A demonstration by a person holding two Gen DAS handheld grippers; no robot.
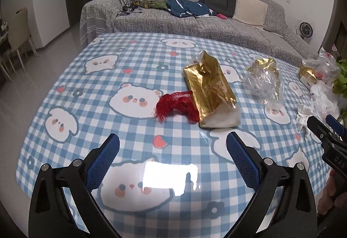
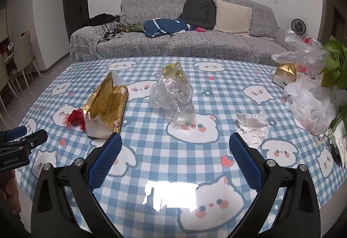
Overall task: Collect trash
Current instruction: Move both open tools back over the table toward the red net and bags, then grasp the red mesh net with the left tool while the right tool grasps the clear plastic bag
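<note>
A crushed gold foil bag (image 1: 209, 90) lies mid-table with a red mesh net (image 1: 176, 106) at its left side; both show in the right wrist view, bag (image 2: 106, 108) and net (image 2: 73, 119). A crumpled clear wrapper with gold foil (image 1: 263, 78) (image 2: 173, 97) lies further right. A small crumpled clear scrap (image 2: 252, 124) lies just beyond my right gripper (image 2: 175, 142), which is open and empty. My left gripper (image 1: 172, 143) is open and empty, just short of the net and gold bag.
The table carries a blue checked cloth (image 1: 130, 140) (image 2: 216, 162). At its right edge stand plastic bags (image 2: 310, 105), a gold box (image 2: 284, 74) and a green plant (image 2: 335, 64). A grey sofa (image 2: 195, 43) with a backpack stands behind; chairs stand at the left.
</note>
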